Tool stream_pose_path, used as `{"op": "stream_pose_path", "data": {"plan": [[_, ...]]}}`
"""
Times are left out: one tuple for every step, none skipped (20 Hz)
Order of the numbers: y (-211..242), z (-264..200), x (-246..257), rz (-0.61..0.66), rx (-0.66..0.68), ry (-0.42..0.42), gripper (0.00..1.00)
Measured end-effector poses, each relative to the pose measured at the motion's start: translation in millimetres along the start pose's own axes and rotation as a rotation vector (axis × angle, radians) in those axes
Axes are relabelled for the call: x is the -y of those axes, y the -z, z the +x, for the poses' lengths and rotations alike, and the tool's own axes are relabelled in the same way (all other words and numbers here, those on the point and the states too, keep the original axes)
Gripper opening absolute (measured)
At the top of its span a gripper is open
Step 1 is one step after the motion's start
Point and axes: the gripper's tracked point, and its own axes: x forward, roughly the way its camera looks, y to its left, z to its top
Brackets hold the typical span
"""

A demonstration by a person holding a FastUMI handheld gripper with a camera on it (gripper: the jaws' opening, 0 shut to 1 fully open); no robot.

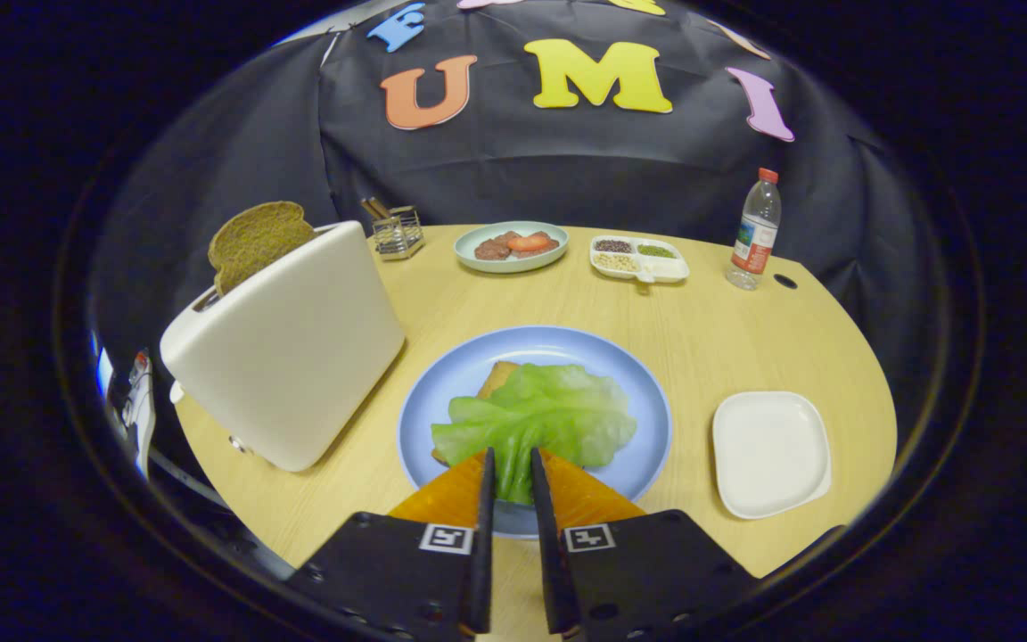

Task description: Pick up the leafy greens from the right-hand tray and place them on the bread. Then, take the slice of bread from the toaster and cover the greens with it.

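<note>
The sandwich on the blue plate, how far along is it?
Done: the greens lie on the bread, and the right-hand tray is bare. In hand: the gripper is nearly closed around the leaf's near edge. Left: the toaster slice must cover them.

— What sort of place is this?
— A staged recording booth, not a real kitchen: black cloth wall (513, 169) behind a pale wooden tabletop (727, 339) set with a white toaster (291, 357), a blue round plate (638, 392) and a clear plastic water bottle (756, 232).
</note>
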Motion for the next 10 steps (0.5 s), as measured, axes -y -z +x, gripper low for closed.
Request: {"op": "stream_pose_path", "data": {"plan": [[2.9,0.2,-3.0,-0.017,-0.002,-0.006,0.42],[3.3,-1.5,-2.3,-0.036,0.003,0.005,0.60],[2.8,-1.7,-5.4,-0.052,0.010,0.000,0.79],[1.5,-3.8,-8.4,-0.068,0.020,-0.003,0.81],[-0.7,-7.5,-13.0,-0.084,0.031,-0.009,0.82],[-4.9,-12.1,-15.9,-0.096,0.045,-0.009,0.86],[-10.6,-18.0,-18.4,-0.106,0.062,-0.004,0.91],[-17.9,-24.3,-20.0,-0.105,0.082,0.004,0.92],[-25.2,-29.9,-22.5,-0.095,0.101,0.009,0.93],[-33.4,-36.7,-25.7,-0.080,0.119,0.012,0.94]]}}
